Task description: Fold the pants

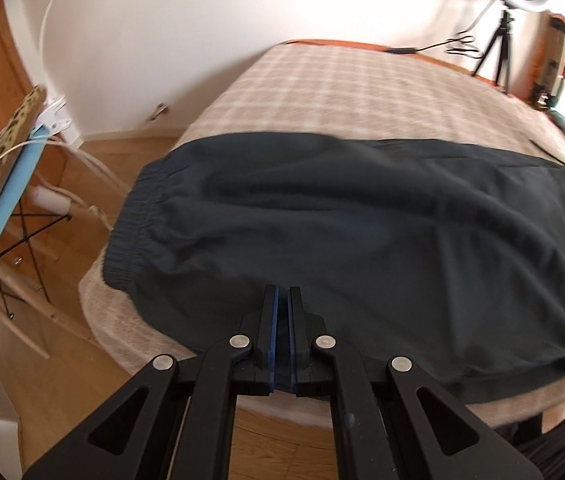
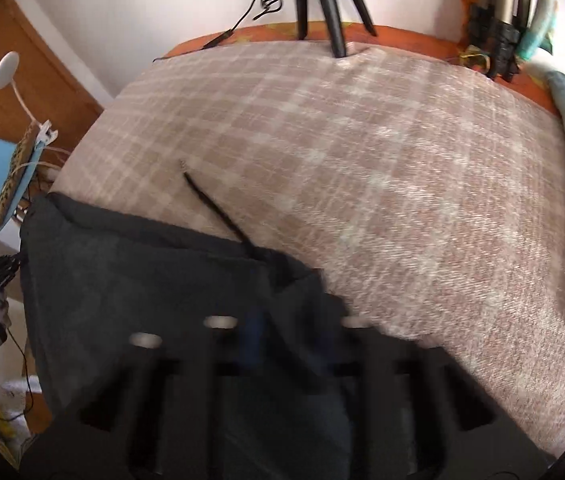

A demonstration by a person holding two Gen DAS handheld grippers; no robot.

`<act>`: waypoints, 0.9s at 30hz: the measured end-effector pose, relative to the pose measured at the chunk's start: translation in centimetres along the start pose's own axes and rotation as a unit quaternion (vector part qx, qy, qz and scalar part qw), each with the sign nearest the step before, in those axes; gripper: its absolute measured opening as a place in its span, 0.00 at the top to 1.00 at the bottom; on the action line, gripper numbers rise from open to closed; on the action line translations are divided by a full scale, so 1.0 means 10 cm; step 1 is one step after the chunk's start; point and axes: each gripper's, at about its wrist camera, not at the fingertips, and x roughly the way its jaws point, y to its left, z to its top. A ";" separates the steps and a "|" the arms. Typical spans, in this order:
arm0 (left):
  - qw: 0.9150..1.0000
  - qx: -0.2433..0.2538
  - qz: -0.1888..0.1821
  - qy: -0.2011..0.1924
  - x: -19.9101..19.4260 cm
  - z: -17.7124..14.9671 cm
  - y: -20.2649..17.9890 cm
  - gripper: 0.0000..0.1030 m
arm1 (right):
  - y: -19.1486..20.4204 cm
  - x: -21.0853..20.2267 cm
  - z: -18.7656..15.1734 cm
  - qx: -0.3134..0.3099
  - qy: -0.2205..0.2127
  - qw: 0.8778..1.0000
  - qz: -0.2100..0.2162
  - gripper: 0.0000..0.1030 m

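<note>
left wrist view: dark pants [image 1: 362,232] lie across near edge of plaid blanket [image 1: 362,92], waistband at left. left gripper [image 1: 282,300] pressed together over near hem, fabric between pads not discernible. right gripper [image 2: 254,340] blurred over pants, state unclear; drawstring [image 2: 214,208] trails onto blanket.

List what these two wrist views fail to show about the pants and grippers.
- Right gripper: right wrist view, motion blur hides whether its jaws hold cloth.
- Pants: left wrist view, the right end is cut off by the frame edge.
- Left gripper: jaws nearly together; any pinched fabric is too dark to tell.
</note>
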 end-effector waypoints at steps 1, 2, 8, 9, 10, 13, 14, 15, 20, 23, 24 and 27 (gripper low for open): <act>1.000 -0.003 0.004 0.002 0.03 0.00 0.04 0.99 | 0.07 -0.03 0.01 -0.017 -0.007 1.000 -0.013 0.92; 1.000 -0.005 0.008 0.003 0.05 0.00 0.06 0.99 | 0.10 -0.04 0.03 -0.031 -0.013 0.999 -0.028 0.93; 1.000 -0.019 0.021 0.004 0.13 0.02 0.19 0.98 | -0.01 -0.04 0.15 -0.011 -0.028 0.997 -0.073 0.94; 0.999 -0.023 0.024 0.005 0.14 0.02 0.22 0.98 | 0.04 -0.03 0.14 -0.023 -0.019 0.997 -0.068 0.92; 0.999 -0.026 0.038 0.003 0.13 0.02 0.26 0.98 | 0.08 -0.03 0.13 -0.030 -0.012 0.997 -0.072 0.90; 0.999 -0.035 0.039 0.002 0.11 -0.01 0.42 0.98 | 0.22 -0.07 0.11 -0.040 -0.015 0.994 -0.099 0.44; 0.998 -0.044 0.045 -0.003 0.06 -0.03 0.51 0.98 | 0.27 -0.13 0.11 -0.038 -0.029 0.993 -0.106 0.37; 0.998 -0.050 0.048 -0.006 0.03 -0.04 0.56 0.98 | 0.32 -0.23 0.10 -0.038 -0.043 0.992 -0.112 0.35; 0.992 -0.122 0.008 -0.018 -0.15 -0.13 0.97 0.98 | 0.67 -0.64 0.06 -0.040 -0.076 0.993 -0.079 0.35; 0.985 -0.166 -0.043 -0.018 -0.19 -0.17 1.13 0.98 | 0.90 -0.81 0.02 -0.031 -0.085 0.995 -0.041 0.35; 0.982 -0.178 -0.058 -0.014 -0.18 -0.17 1.17 0.94 | 0.97 -0.85 -0.02 -0.028 -0.088 0.995 -0.030 0.35; 0.974 -0.207 -0.096 0.003 -0.09 -0.15 1.22 0.64 | 1.23 -0.85 -0.16 -0.029 -0.085 0.996 -0.002 0.34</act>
